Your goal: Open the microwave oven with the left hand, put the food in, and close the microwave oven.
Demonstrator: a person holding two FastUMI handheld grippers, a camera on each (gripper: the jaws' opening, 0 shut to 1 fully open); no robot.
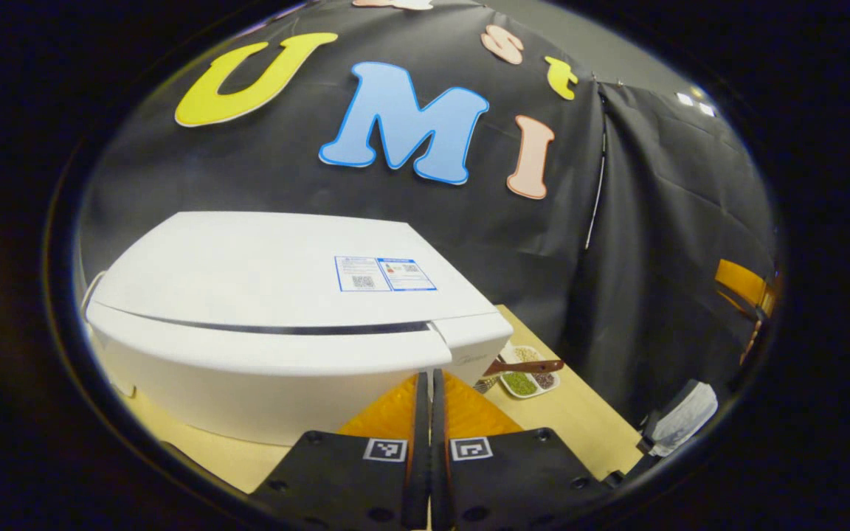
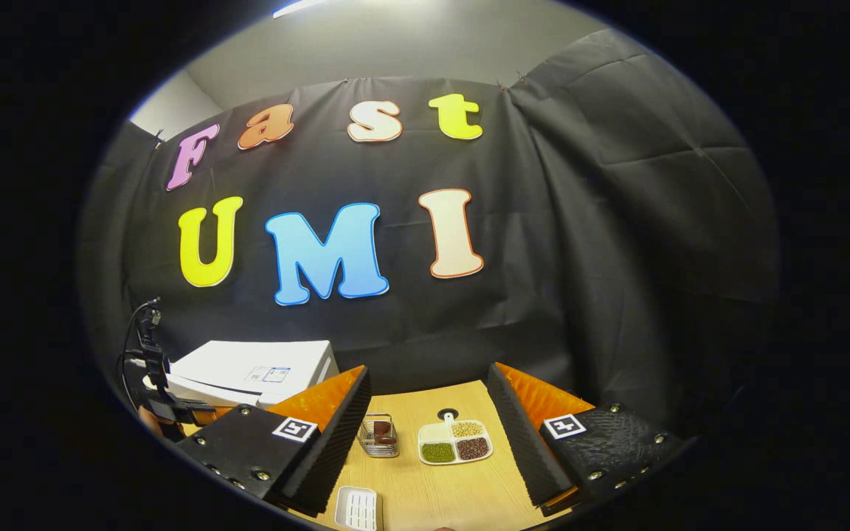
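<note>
**A:** Left gripper view first: the left tongs (image 1: 426,413) are pressed together with nothing between them, right up close to the front of the white microwave oven (image 1: 285,317). Its door looks fully closed, with just a dark seam running across the front. It sits on the wooden worktop (image 1: 580,428) toward the left edge, backed against the black cloth wall.

**B:** Yep, same from the right gripper view. The right tongs (image 2: 429,435) are spread wide and pinching nothing. Between them on the worktop there's a white divided plate (image 2: 454,441) with green, tan and dark reddish stuff in its compartments.

**A:** That's the food, I guess? It also shows past the microwave's right corner, with a brown wooden handle (image 1: 524,366) lying across it.

**B:** Probably. Just to the left of the plate is a small wire basket (image 2: 379,435) with something dark in it, can't tell what. A white ridged tray (image 2: 358,507) sits at the near edge. The other gripper (image 2: 156,391), cable and all, is over at the microwave's front, well apart from the plate.
</note>
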